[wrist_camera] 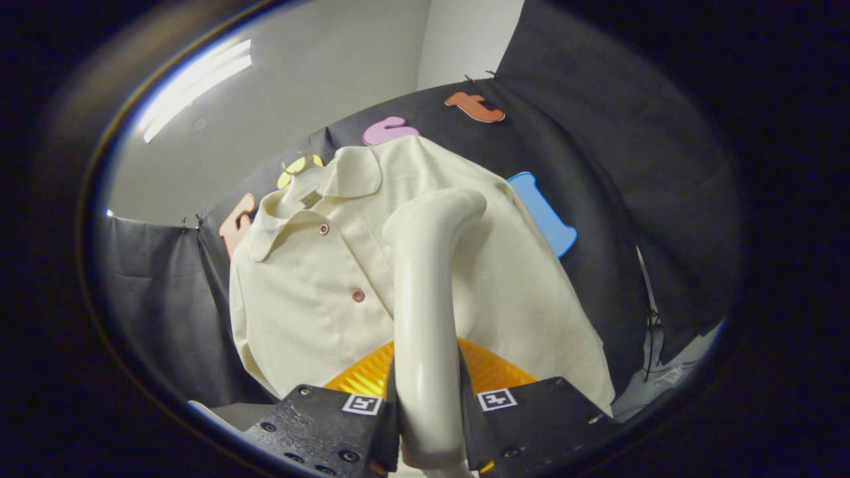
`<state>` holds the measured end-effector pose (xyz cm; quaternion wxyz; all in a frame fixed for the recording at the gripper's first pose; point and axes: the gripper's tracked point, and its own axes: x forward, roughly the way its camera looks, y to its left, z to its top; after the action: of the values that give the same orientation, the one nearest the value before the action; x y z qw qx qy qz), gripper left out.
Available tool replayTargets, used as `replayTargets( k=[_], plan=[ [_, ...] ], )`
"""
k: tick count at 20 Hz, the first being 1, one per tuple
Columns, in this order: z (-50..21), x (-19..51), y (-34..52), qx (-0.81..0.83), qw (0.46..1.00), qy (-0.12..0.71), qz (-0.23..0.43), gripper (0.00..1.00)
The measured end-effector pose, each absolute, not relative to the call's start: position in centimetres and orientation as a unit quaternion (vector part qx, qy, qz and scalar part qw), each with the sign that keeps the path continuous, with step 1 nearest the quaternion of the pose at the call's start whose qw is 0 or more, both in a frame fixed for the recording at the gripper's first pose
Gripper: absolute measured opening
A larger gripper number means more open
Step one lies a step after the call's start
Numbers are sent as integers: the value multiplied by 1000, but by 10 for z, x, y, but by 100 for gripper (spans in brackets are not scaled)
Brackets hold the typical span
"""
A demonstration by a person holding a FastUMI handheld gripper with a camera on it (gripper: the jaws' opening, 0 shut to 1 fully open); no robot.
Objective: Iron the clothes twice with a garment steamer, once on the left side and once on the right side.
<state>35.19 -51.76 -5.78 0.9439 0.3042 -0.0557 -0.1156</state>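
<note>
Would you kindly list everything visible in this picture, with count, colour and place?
Shirt: one, cream, hanging against the black cloth wall, beyond the tongs.
Shirt buttons: two visible, reddish-brown, down the front placket.
Garment steamer: one, cream-white, handle rising between the fingers, head bent toward the shirt.
Orange ribbed part: one, just ahead of the fingers, behind the steamer handle.
Cloth wall: black, behind the shirt.
Ceiling light: one, white, above the wall.
Tongs: one pair, black, shut on the garment steamer handle.
</note>
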Motion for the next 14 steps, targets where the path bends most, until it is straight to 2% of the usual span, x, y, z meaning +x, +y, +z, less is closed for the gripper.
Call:
replayTargets(
  k=[14],
  plan=[
    [-177, 312, -508, 340, 930, 14, -136, 38]
  ],
)
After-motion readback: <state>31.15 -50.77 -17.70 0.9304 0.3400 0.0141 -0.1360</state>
